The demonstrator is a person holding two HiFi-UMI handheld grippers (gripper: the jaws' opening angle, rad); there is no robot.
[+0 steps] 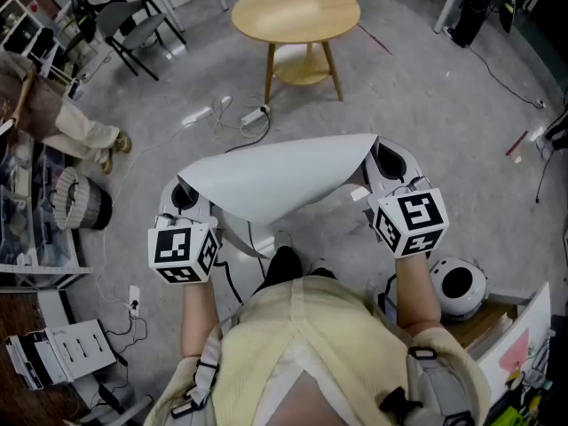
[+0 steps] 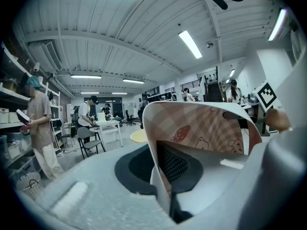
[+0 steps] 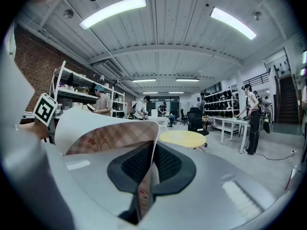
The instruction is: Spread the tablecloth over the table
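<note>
I hold the tablecloth [image 1: 277, 177] stretched between both grippers at waist height; its white back faces up and its checked, printed side [image 2: 201, 126] faces down. My left gripper [image 1: 185, 201] is shut on the cloth's left corner, my right gripper [image 1: 383, 169] shut on the right corner. In the right gripper view the cloth edge [image 3: 146, 186] is pinched between the jaws and curls away to the left. The round wooden table [image 1: 295, 11] stands ahead on the grey floor, a few steps beyond the cloth, also seen as a yellow top [image 3: 183, 138].
Power strips and cables [image 1: 232, 118] lie on the floor between me and the table. A person [image 1: 75, 131] stands at left by shelving and a basket [image 1: 78, 199]. A white round device [image 1: 459, 284] and boxes sit at my right. Chairs and desks [image 1: 133, 16] line the back.
</note>
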